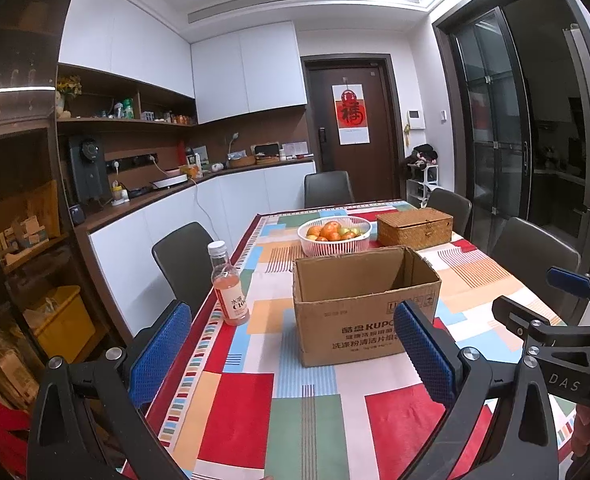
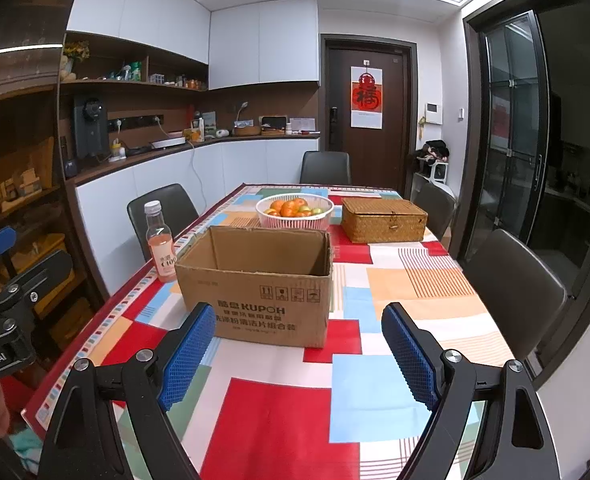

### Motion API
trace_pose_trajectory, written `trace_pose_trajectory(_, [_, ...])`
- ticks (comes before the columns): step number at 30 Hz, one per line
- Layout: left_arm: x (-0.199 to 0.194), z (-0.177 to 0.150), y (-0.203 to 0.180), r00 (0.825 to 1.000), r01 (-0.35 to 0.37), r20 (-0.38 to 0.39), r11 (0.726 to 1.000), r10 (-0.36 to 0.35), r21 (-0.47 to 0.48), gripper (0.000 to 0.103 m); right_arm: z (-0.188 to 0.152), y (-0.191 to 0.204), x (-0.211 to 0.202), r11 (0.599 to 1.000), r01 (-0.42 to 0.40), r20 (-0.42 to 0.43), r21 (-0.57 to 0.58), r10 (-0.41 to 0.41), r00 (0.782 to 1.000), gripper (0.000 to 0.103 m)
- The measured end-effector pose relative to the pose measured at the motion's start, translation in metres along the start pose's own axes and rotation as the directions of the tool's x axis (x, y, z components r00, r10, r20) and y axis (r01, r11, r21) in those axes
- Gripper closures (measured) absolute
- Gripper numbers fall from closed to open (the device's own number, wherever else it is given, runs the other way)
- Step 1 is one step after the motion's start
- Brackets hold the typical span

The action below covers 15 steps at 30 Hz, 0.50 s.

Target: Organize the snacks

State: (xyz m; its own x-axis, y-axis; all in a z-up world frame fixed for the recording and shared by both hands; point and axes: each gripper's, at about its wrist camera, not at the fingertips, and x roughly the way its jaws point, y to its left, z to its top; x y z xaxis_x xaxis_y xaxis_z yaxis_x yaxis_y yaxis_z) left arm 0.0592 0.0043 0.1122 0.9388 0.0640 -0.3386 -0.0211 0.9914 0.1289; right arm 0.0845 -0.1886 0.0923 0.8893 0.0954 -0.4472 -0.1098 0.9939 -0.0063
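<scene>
**A:** Start at the left of the left wrist view. What's there?

**B:** A pink drink bottle (image 1: 229, 285), upright, left of centre, close to the table's left edge. Just right of it, near but apart, sits the cardboard box (image 1: 365, 304) with its flaps open. My guess is it's open because that's where things are meant to go.

**A:** Anything in it?

**B:** The inner walls look bare; I can't see the bottom from either view.

**A:** And further right?

**B:** Behind the box, upper centre, a white fruit basket (image 1: 334, 234), and to its right a wicker box (image 1: 414, 227) with its lid closed. Both stand well back on the patterned tablecloth (image 1: 319, 408), probably kept out of the working area.

**A:** The tools?

**B:** The left gripper (image 1: 291, 354) fills the bottom of its frame, spread wide with nothing between its blue pads (image 1: 159, 354). The right gripper (image 2: 299, 354) is likewise wide and holds nothing; in its view the box is centred just beyond it.

**A:** So the task?

**B:** I'd judge it hardly begun. The bottle is the only loose item near the box, on the left gripper's side.
</scene>
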Motion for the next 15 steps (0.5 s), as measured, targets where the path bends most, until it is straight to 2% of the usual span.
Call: trace_pose_trajectory(15, [-0.0001,0.0002,0.002,1.0,-0.008,0.001,1.0,0.008,0.002,0.0,0.0004,0.0006,0.0007,1.0,-0.001,-0.001,0.001,0.001,1.0,0.017])
